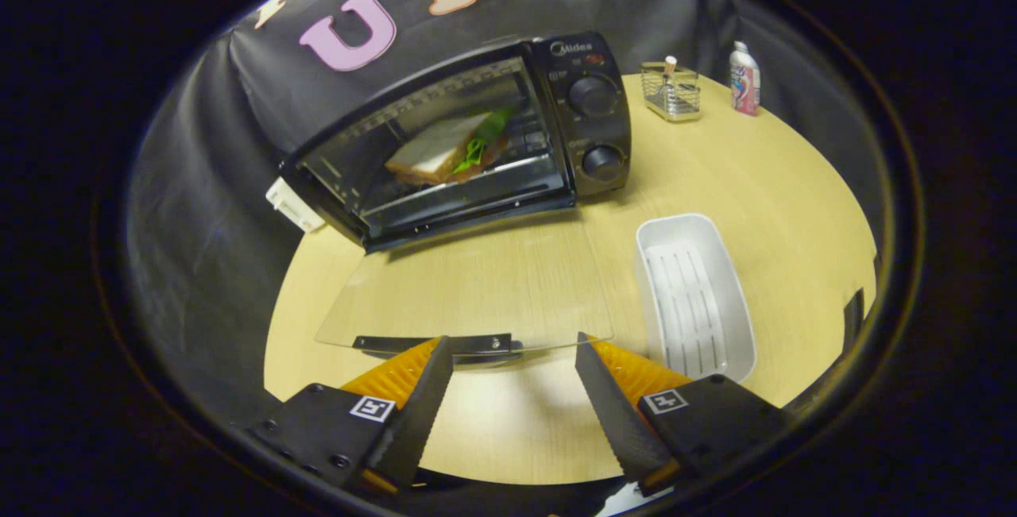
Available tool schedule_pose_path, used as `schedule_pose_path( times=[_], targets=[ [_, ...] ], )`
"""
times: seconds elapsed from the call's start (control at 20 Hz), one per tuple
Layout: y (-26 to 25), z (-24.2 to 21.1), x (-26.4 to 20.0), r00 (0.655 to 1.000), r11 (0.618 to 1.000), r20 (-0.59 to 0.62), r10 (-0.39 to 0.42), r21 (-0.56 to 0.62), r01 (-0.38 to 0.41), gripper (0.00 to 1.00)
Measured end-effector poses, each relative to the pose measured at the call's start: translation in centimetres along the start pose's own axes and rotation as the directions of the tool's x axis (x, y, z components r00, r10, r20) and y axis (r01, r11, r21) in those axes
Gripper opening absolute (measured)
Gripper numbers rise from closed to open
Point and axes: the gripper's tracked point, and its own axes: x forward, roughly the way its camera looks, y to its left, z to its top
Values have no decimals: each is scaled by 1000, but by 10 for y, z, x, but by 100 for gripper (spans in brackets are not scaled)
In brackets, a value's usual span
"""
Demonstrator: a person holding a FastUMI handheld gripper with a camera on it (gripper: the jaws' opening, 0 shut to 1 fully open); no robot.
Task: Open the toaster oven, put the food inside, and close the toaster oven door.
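A black toaster oven (pixel 584 116) stands at the back of the round wooden table (pixel 794 207). Its glass door (pixel 477 287) lies folded down flat toward me, with the dark handle (pixel 433 342) along the near edge. Inside, on the rack, rests a sandwich (pixel 445 153) of white bread with green lettuce. My gripper (pixel 512 346) is open, its fingertips at the door's near edge: the left one by the handle, the right one at the glass corner. Nothing sits between the fingers.
A white ribbed tray (pixel 693 295), empty, lies to the right of the door. Far back on the table stand a wire rack (pixel 671 92) and a small bottle (pixel 744 79). A white plug block (pixel 294 205) sits left of the oven.
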Motion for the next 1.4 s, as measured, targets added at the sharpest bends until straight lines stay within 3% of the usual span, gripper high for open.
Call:
schedule_pose_path(
  times=[0.35,0.5,1.05,1.4],
  targets=[
    [24,87,-20,980,999,196,19,-42,-11,98],
    [30,112,-18,969,999,242,44,-1,-45,98],
    [41,177,4,921,995,386,52,55,-79,100],
    [44,192,17,909,993,413,51,79,-92,100]
  ],
)
